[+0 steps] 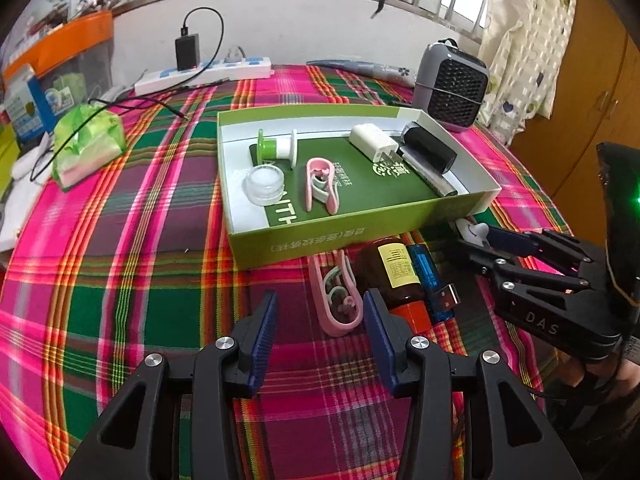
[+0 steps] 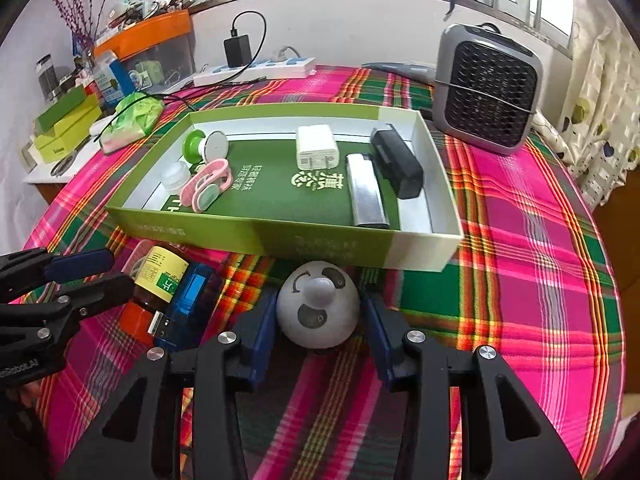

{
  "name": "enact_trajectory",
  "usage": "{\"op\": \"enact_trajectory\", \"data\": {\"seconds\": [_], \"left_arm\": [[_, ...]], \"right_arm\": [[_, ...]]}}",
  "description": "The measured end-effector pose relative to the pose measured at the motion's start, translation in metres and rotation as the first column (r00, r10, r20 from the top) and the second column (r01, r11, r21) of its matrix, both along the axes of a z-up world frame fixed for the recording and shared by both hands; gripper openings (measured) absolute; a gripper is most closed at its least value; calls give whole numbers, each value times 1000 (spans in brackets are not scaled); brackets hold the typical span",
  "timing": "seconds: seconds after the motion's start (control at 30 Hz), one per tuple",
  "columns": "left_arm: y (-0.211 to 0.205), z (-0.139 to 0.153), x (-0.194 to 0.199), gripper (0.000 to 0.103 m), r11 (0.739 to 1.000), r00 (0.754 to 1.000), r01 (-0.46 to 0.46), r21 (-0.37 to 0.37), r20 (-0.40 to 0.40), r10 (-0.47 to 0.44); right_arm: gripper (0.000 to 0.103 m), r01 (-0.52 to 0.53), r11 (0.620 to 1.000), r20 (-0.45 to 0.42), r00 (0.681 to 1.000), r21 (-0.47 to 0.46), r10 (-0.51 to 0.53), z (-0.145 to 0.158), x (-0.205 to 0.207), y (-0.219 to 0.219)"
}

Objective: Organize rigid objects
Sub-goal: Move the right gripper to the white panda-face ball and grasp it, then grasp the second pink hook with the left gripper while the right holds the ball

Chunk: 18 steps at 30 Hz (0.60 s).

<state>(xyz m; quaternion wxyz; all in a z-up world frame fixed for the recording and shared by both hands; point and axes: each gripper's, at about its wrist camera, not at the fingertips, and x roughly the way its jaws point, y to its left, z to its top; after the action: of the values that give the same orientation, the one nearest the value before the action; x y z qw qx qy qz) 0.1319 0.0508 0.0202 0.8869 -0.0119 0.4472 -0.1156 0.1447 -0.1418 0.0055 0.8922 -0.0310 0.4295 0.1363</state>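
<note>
A green box lid on the plaid cloth holds a green spool, a clear jar, a pink clip, a white charger, a silver lighter and a black case. In front of it lie another pink clip, a brown bottle and a blue USB stick. My left gripper is open around the pink clip's near end. My right gripper is open, its pads on either side of a white panda ball.
A grey fan heater stands at the back right. A power strip with a black charger lies at the back. A green bag and boxes sit at the left.
</note>
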Motion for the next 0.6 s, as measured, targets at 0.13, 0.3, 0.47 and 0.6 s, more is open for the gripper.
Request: {"op": "enact_trajectory", "data": {"seconds": [0.13, 0.3, 0.47, 0.6], "left_arm": [[-7, -2, 1, 43, 1000, 1000, -3, 26, -9, 3], [-13, -4, 4, 43, 998, 1000, -22, 64, -8, 22], [-14, -8, 7, 43, 992, 998, -55, 109, 1, 55], [-9, -8, 10, 43, 990, 996, -91, 109, 7, 91]], "right_arm": [[43, 6, 1000, 0, 1000, 23, -6, 1, -2, -7], [43, 2, 999, 7, 1000, 43, -3, 2, -4, -11], [43, 7, 998, -2, 1000, 69, -7, 1, -4, -17], [43, 10, 996, -3, 1000, 85, -10, 1, -4, -19]]}}
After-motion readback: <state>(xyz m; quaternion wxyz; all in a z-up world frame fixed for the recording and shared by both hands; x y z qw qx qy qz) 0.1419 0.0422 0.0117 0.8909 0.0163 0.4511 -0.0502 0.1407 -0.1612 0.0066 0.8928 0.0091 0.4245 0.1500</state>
